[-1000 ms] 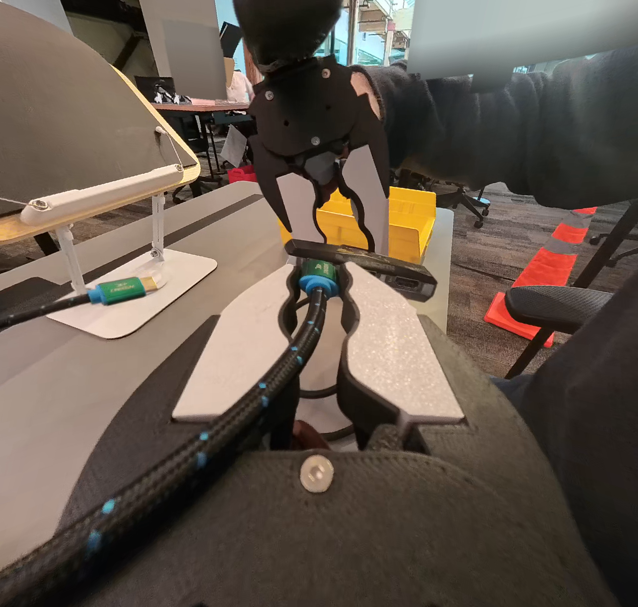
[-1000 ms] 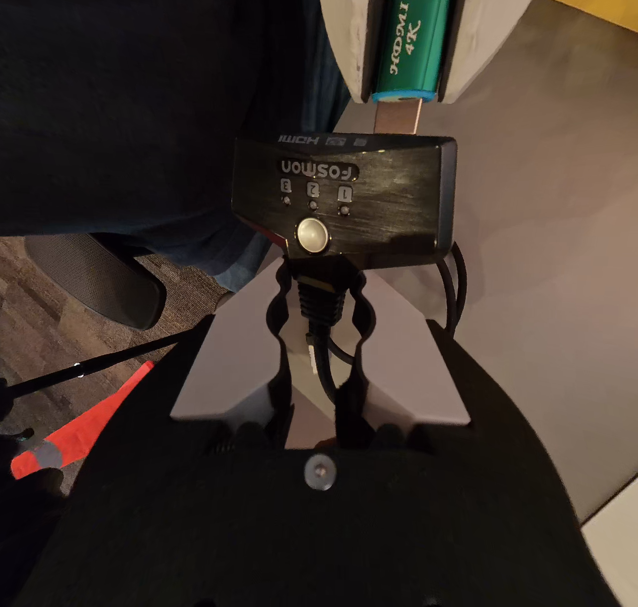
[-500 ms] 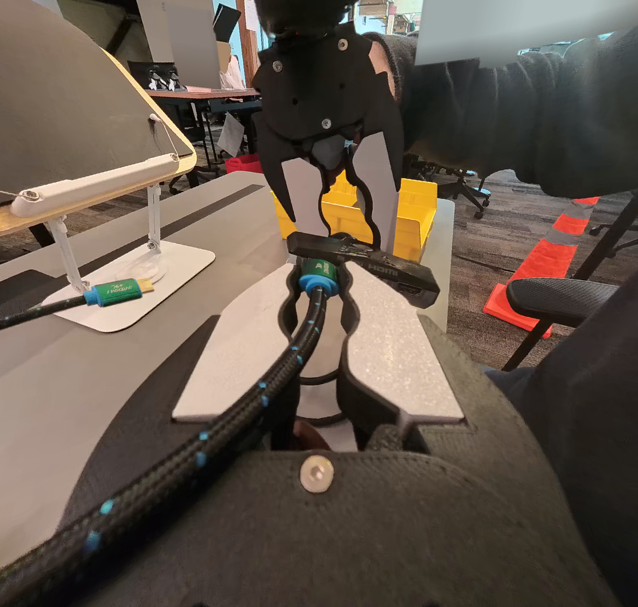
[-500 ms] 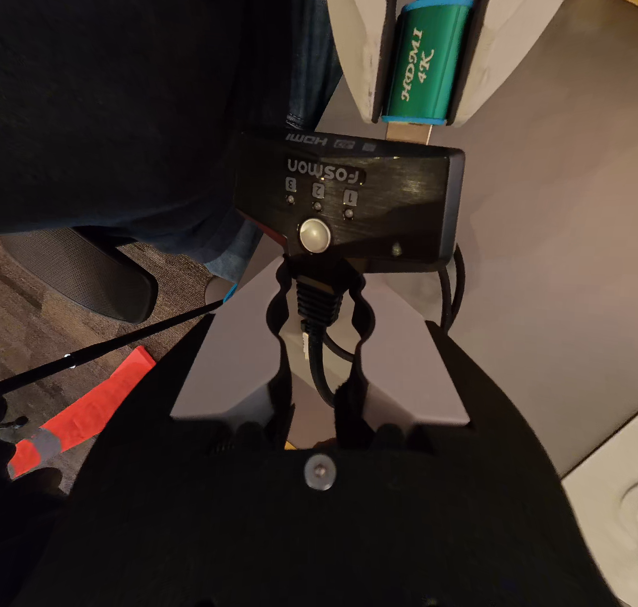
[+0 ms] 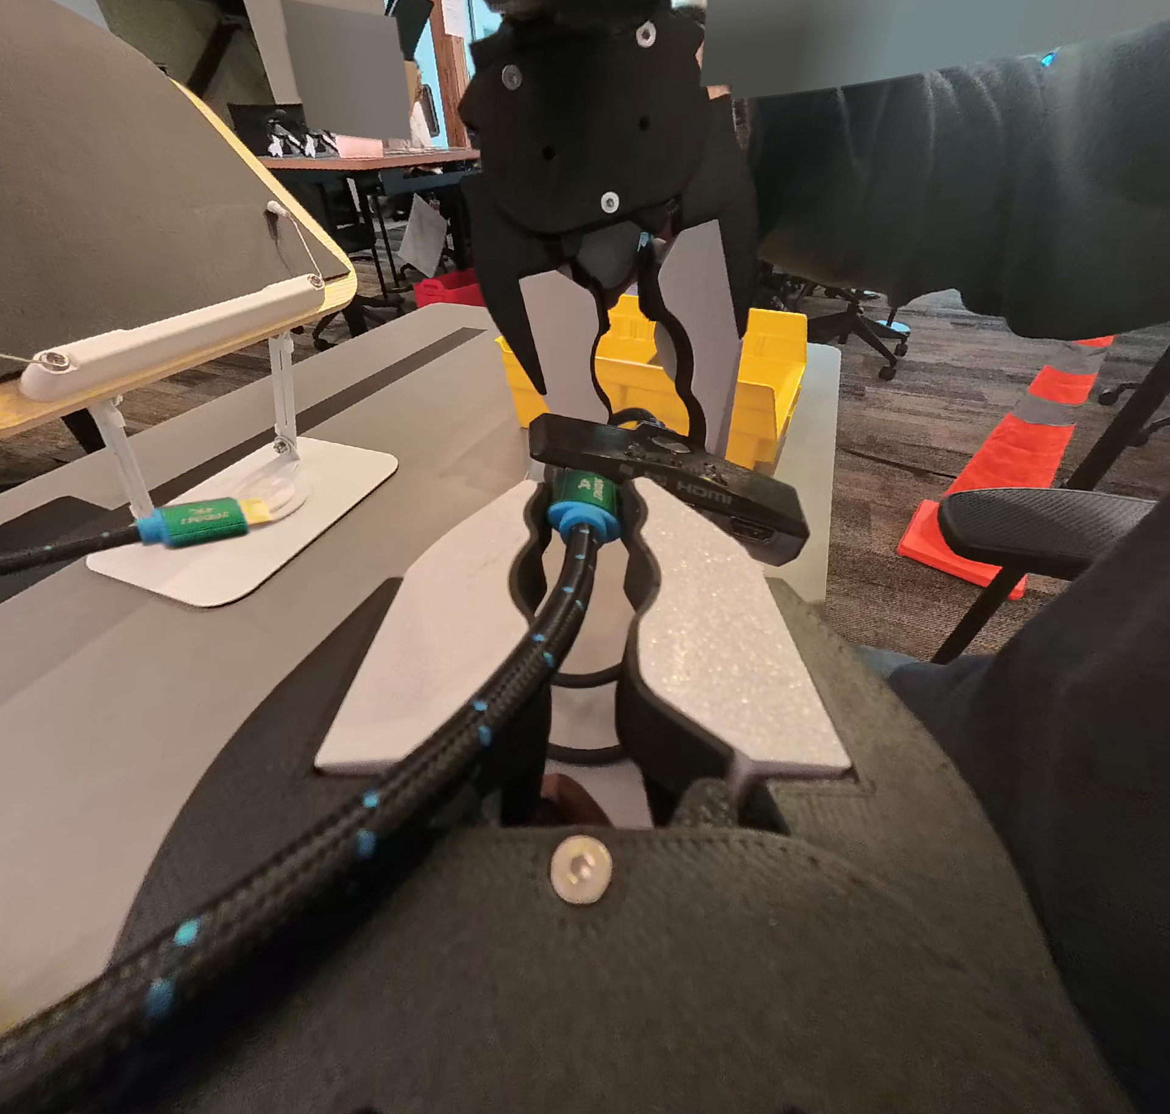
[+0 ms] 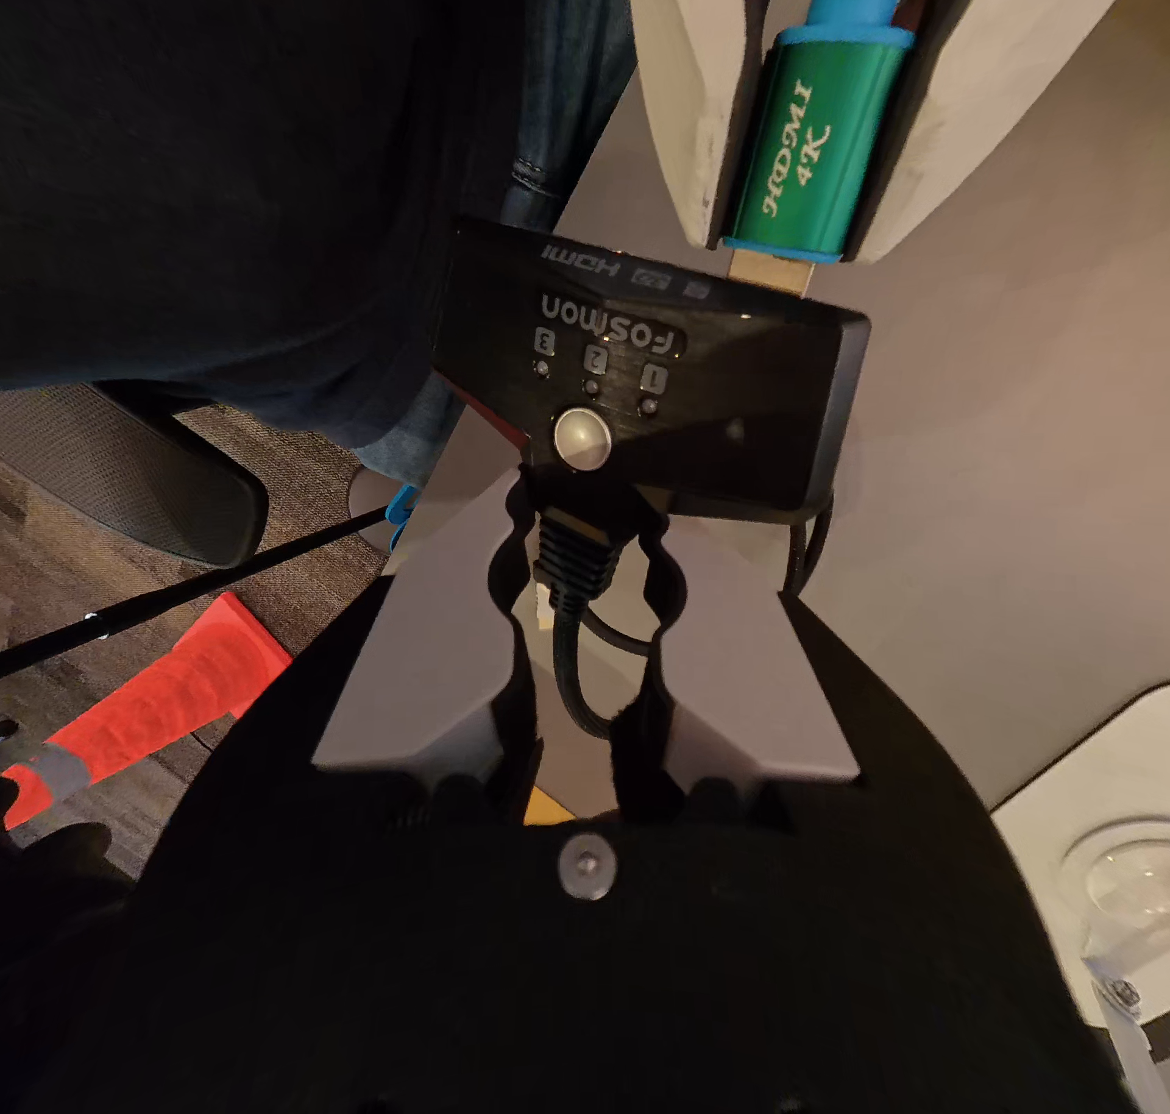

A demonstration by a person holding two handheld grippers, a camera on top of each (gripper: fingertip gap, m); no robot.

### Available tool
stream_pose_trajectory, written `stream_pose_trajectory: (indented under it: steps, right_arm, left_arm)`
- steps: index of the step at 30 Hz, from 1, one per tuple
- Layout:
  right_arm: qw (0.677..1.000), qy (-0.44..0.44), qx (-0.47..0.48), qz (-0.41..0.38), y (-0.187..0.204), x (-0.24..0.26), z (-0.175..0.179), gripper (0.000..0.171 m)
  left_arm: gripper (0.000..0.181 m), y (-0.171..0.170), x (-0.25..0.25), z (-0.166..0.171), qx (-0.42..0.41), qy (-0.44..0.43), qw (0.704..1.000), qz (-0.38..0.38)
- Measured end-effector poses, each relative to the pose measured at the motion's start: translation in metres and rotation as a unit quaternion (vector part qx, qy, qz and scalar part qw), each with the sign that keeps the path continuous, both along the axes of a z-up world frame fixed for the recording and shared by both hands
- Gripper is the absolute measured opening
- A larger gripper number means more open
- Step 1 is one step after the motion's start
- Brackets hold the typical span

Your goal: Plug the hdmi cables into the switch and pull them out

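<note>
The black HDMI switch [image 6: 646, 387] hangs above the table, held at its cable end by my right gripper [image 6: 585, 501], which is shut on it. My left gripper [image 5: 585, 495] is shut on a green HDMI plug [image 5: 582, 491] with a blue collar and a braided cable [image 5: 443, 767]. In the right wrist view the plug [image 6: 817, 153] sits between the left gripper's white fingers [image 6: 690, 134]. Its metal tip [image 6: 769, 273] enters the switch's end port, and a short length still shows. The switch [image 5: 665, 469] tilts towards the left camera under the right gripper [image 5: 633, 412].
A second green HDMI plug [image 5: 196, 520] lies on the white base of a laptop stand [image 5: 190, 336] at the left of the grey table [image 5: 158, 672]. A yellow bin [image 5: 766, 374] stands behind the switch. A chair armrest [image 5: 1044, 526] and an orange cone [image 5: 1038, 450] are at the right. Tip to tip, the grippers are about 8 centimetres apart.
The plug's metal tip has gone further into the switch port than a second ago. Both grippers and the switch have tilted and shifted a little.
</note>
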State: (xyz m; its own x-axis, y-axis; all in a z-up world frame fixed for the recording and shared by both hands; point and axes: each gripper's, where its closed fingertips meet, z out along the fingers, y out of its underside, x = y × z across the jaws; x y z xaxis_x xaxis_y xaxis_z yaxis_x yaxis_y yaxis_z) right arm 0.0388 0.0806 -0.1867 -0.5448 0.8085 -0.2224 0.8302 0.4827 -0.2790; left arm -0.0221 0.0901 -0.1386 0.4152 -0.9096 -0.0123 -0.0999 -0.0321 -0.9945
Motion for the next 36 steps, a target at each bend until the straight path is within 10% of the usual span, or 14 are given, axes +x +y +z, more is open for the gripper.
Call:
stream_pose_trajectory:
  steps: [36]
  right_arm:
    - [0.998, -0.033, 0.046, 0.032, 0.000, -0.003, -0.011, 0.030]
  left_arm:
    - [0.021, 0.002, -0.002, -0.011, -0.031, 0.011, 0.999, -0.024]
